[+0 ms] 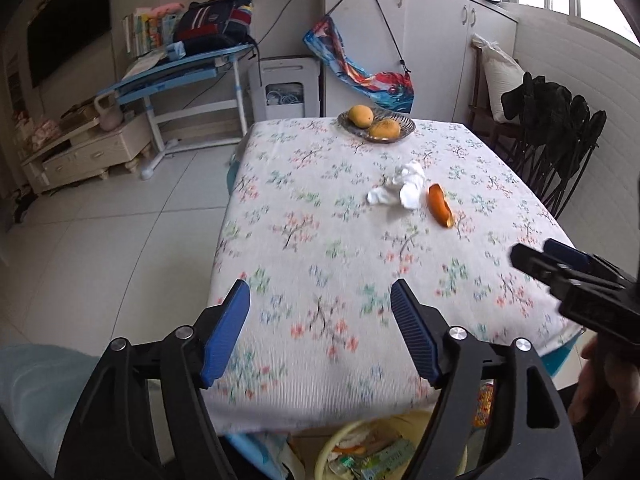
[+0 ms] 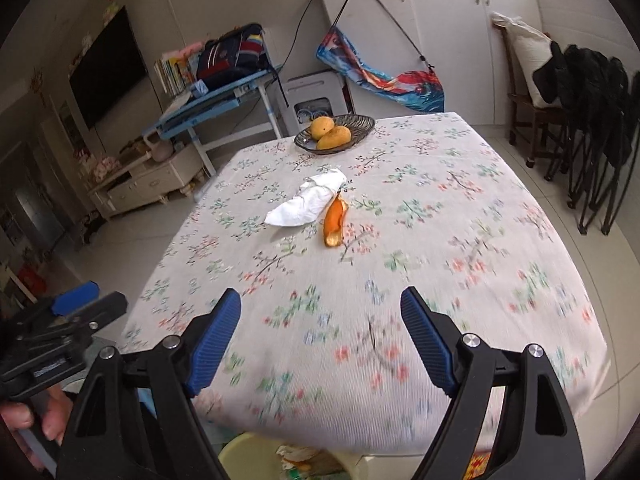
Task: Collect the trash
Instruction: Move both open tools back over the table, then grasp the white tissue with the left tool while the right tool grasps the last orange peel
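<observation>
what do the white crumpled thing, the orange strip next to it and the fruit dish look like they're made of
White crumpled thing: likely tissue or paper napkin, matte, with soft creases and folds.
Orange strip: looks like fruit peel, glossy orange outside, paler inside, curled.
Fruit dish: dark with a ribbed or woven-looking rim; could be wicker, wire or pressed glass, too blurred to tell.

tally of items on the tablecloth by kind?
Mangoes in the dish: 2
Dish: 1
Crumpled white tissue: 1
Orange peel: 1
Total: 5
</observation>
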